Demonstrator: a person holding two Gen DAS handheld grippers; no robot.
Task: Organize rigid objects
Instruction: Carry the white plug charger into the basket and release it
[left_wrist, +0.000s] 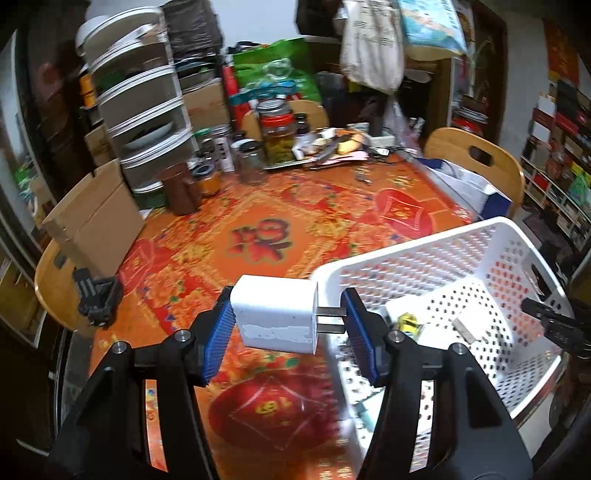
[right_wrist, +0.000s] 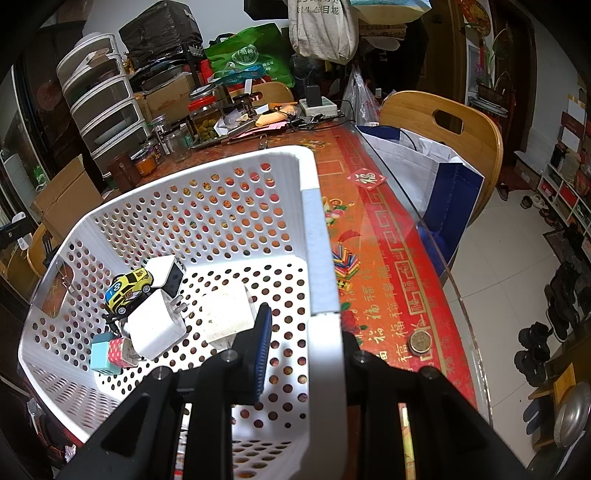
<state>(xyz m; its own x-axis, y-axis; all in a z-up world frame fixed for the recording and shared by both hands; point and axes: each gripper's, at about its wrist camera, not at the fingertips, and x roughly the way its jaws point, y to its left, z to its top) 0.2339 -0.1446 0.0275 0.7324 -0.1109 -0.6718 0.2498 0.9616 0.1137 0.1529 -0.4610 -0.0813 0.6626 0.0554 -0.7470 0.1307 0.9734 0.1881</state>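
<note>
the left hand-held gripper (left_wrist: 288, 325) clamps one white charger (left_wrist: 275, 314); the right hand-held gripper (right_wrist: 306, 350) clamps the basket (right_wrist: 317, 229) wall near the worktop (right_wrist: 388, 258) edge. inside: one toy car (right_wrist: 128, 288), maybe four chargers.

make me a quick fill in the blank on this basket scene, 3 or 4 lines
1. The left hand-held gripper holds a white ____ by its body and prongs.
2. The right hand-held gripper clamps the white basket's ____.
3. The toy in the basket is a ____ car.
4. On the tablecloth beside the basket's right wall lies a round ____.

Missing words: charger; rim; yellow; coin
</note>
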